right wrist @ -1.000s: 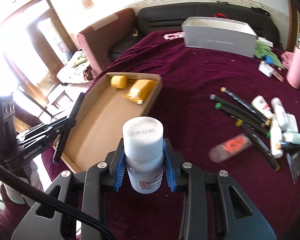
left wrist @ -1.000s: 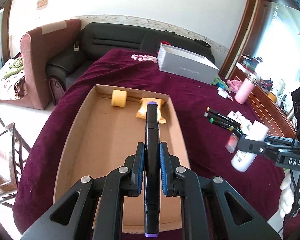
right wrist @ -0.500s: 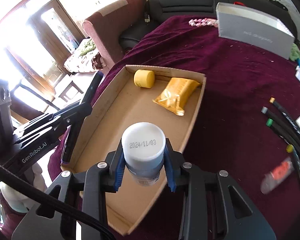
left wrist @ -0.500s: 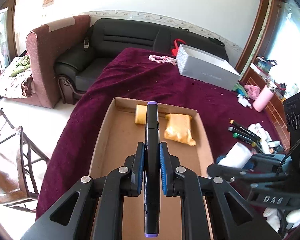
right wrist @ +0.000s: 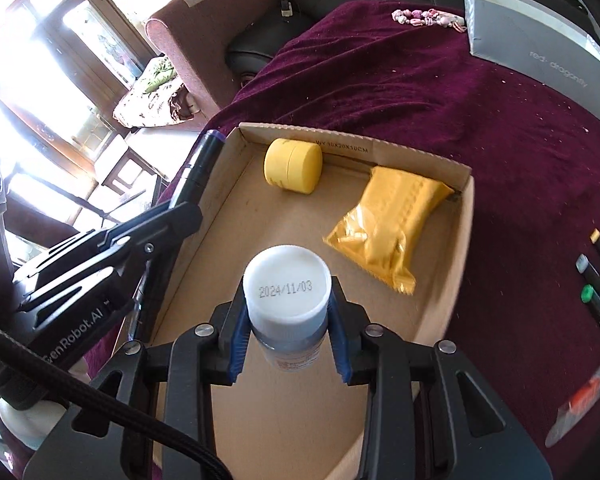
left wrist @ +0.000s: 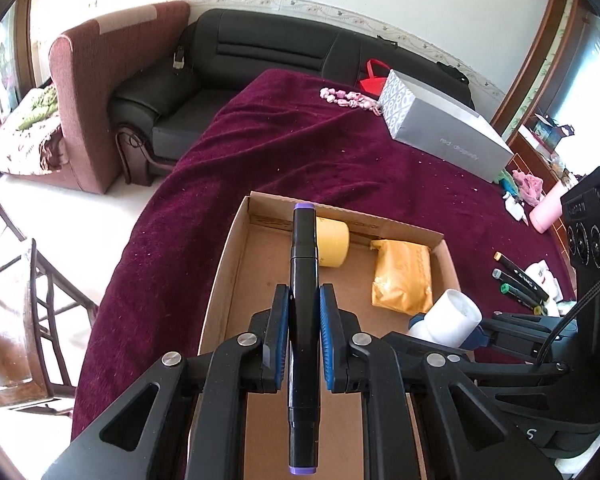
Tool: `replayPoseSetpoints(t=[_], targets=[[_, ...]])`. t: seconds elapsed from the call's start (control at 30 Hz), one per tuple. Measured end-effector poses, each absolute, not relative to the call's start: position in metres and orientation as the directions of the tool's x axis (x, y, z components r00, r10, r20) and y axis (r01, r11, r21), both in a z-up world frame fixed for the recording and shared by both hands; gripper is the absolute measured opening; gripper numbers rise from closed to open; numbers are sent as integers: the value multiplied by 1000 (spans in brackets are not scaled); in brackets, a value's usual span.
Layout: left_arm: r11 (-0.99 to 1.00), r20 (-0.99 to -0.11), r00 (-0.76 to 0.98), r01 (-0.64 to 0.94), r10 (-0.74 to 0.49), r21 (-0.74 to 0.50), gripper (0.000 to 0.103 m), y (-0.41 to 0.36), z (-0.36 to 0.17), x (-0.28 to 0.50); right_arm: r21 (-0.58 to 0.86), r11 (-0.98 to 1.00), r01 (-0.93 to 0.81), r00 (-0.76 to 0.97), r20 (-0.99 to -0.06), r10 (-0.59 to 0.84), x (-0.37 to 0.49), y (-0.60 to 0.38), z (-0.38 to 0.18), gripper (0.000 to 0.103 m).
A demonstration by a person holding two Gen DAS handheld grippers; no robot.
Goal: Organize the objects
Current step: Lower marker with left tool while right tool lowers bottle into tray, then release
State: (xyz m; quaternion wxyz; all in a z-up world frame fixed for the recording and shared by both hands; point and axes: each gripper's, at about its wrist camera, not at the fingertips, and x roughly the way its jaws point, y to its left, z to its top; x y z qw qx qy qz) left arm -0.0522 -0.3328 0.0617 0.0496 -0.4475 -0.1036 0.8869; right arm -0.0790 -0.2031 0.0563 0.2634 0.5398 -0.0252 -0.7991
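The left gripper (left wrist: 304,334) is clenched on a black marker (left wrist: 304,320) with purple ends, held lengthwise along the fingers above the near part of the cardboard box (right wrist: 464,240). The right gripper (right wrist: 287,330) grasps a white-capped bottle (right wrist: 286,284) by its body, cap toward the camera, also above the box's near half and just right of the marker. Farther into the box lie a gold packet (right wrist: 384,220) and, against the far wall, a yellow jar (right wrist: 294,166). More markers (left wrist: 520,280) wait on the maroon cloth (left wrist: 300,148) right of the box; a grey carton (left wrist: 448,136) sits well beyond it.

The step looks like placing both items inside. Best to lower each until it nearly meets the box floor before letting go, with the bottle short of the packet and the marker along the left wall, so neither rolls into the other.

A second ago the bottle hung over the cloth right of the box; both grippers have since come forward over it and dipped.
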Motion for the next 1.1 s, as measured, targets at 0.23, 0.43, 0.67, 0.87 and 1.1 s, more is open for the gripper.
replayPoseSetpoints(t=[0.23,0.43,0.67,0.87,1.1], targets=[[-962,-802,-558,22,213,-271,12,-342,43,-72,323,-871,370,-262,-863,-432,-106,-216,44,33],[-955,-805,-549,39,227,-296,12,-345,35,-83,317,-878,359,-271,-864,-424,-124,-222,38,33],[-953,-813,-536,47,228,-299,12,-346,24,-91,322,-887,332,-265,-871,-415,-137,-221,26,32],[-946,-812,-540,85,219,-312,12,-351,20,-94,309,-889,337,-275,-871,-407,-140,-225,24,33],[-940,-804,-553,102,219,-327,18,-355,21,-93,321,-887,332,-290,-860,-420,-140,-223,24,36]])
